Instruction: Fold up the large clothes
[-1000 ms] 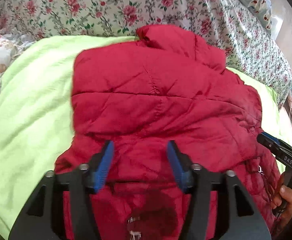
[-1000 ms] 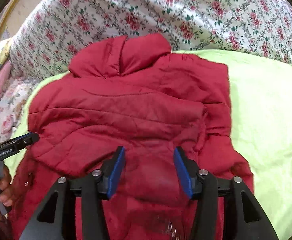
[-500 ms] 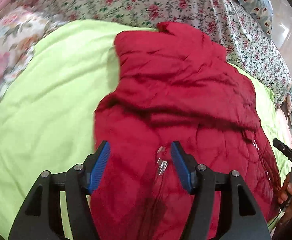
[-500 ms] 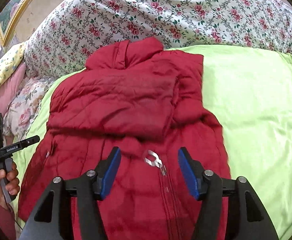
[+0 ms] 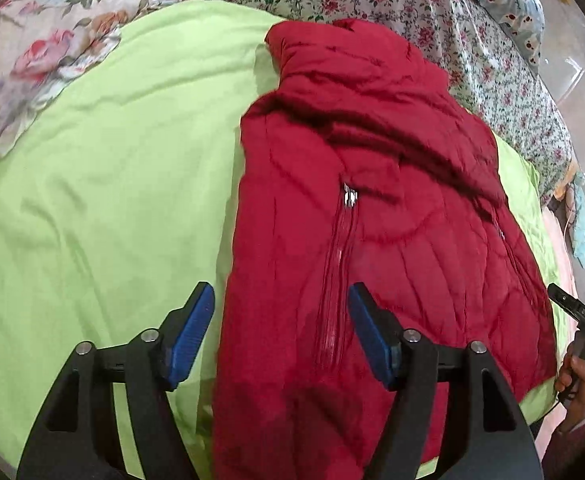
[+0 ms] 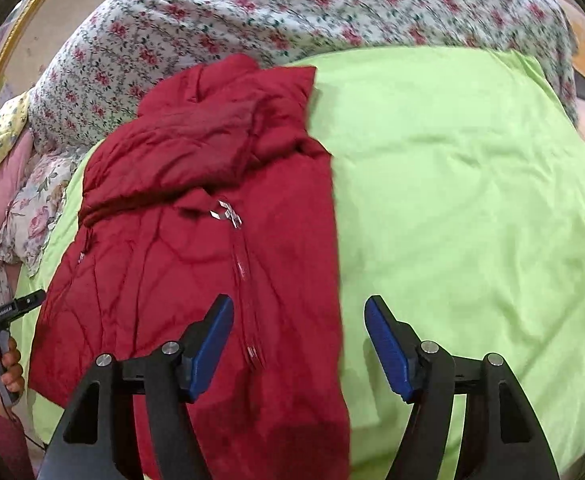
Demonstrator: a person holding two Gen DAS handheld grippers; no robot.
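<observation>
Both grippers have pulled back and apart since 1.0 s ago. Jacket [image 5: 372, 220] lies zipped on the green sheet [image 5: 112, 180], collar toward the floral bedding [image 6: 292, 12], sleeves folded across the chest. Left gripper [image 5: 281, 334] straddles its left edge, fingers apart, empty. Right gripper [image 6: 298, 344] straddles the right edge, fingers apart, empty.

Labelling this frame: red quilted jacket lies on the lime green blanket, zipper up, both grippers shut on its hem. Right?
Not quite. Both wrist views show the left gripper and right gripper open, holding nothing. The red quilted jacket does lie on the lime green blanket, zipper up.
</observation>
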